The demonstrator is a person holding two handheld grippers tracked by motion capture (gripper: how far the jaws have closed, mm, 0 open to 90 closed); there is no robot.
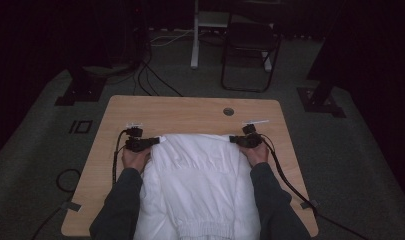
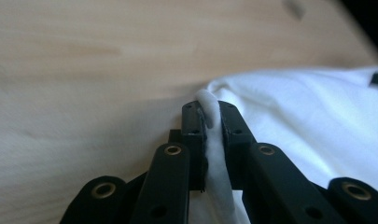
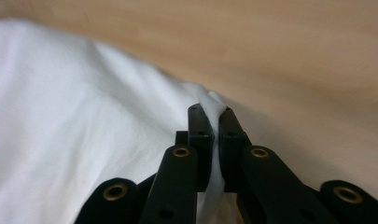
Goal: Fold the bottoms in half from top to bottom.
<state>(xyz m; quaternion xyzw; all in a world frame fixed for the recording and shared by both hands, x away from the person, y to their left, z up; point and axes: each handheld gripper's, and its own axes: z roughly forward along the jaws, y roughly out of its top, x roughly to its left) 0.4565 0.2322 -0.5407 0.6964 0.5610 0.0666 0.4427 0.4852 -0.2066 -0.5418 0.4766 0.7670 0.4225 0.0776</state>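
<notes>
Pinching one white garment [image 1: 197,175]: left gripper [image 1: 156,141], right gripper [image 1: 233,139], one table [image 1: 190,107].

A light wooden counter [image 1: 190,112] with a round cable hole [image 1: 228,111] stands on grey carpet [image 1: 350,150]. Behind it are a black folding chair [image 1: 250,50], a white post [image 1: 194,35] and loose floor cables [image 1: 150,80].

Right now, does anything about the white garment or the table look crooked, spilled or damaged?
Nothing stands out. The white garment lies spread on the wooden table, wrinkled but not torn or stained as far as the dim picture shows. The left tongs and right tongs each pinch a fold at its far corners, about level with each other.
</notes>
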